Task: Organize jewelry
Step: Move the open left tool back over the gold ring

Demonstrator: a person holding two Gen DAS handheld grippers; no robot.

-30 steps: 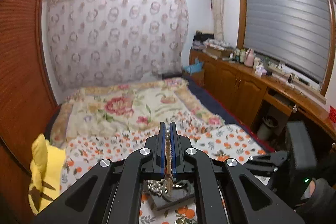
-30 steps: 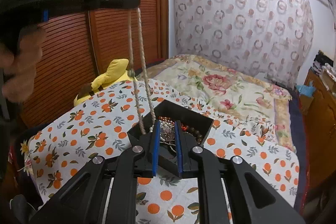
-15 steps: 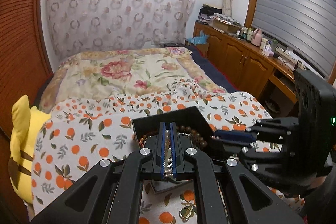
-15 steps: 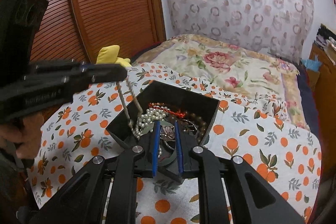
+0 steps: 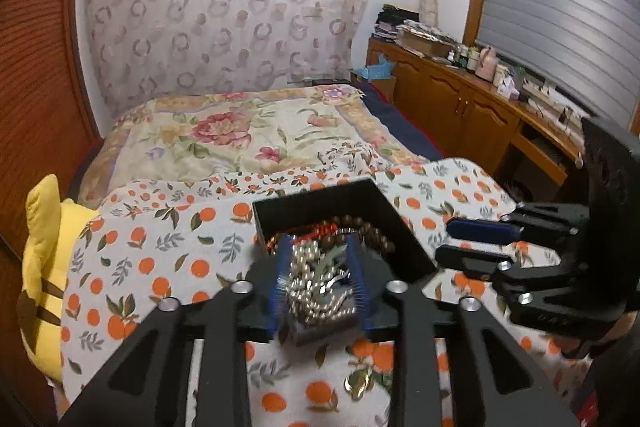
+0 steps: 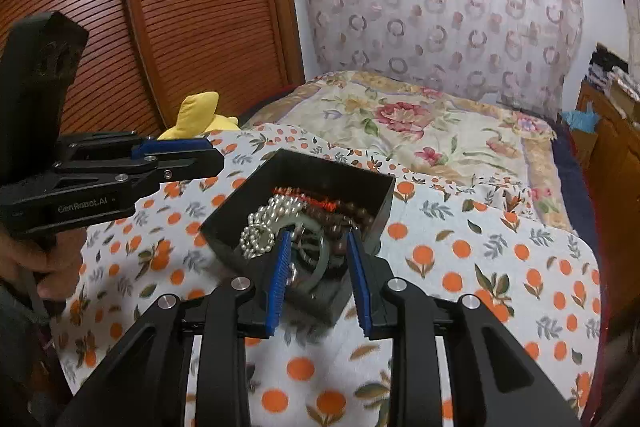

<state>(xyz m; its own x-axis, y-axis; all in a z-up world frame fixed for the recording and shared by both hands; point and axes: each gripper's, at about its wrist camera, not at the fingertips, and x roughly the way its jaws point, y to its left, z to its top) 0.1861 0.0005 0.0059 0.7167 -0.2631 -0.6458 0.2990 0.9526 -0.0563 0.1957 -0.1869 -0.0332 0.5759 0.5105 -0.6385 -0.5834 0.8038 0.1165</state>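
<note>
Left wrist view: your left tongs (image 5: 318, 267) are spread apart with nothing pinched, hovering right over the black box (image 5: 404, 227), which sits on the orange-print tabletop (image 5: 160, 255). The pearl necklace (image 5: 310, 283) is piled inside with brown beads (image 5: 368, 227). One small gold piece (image 5: 357, 383) lies outside on the cloth, so I'd say you're mostly done.

Right wrist view: right tongs (image 6: 318, 259) also released, empty, over the same box.
</note>
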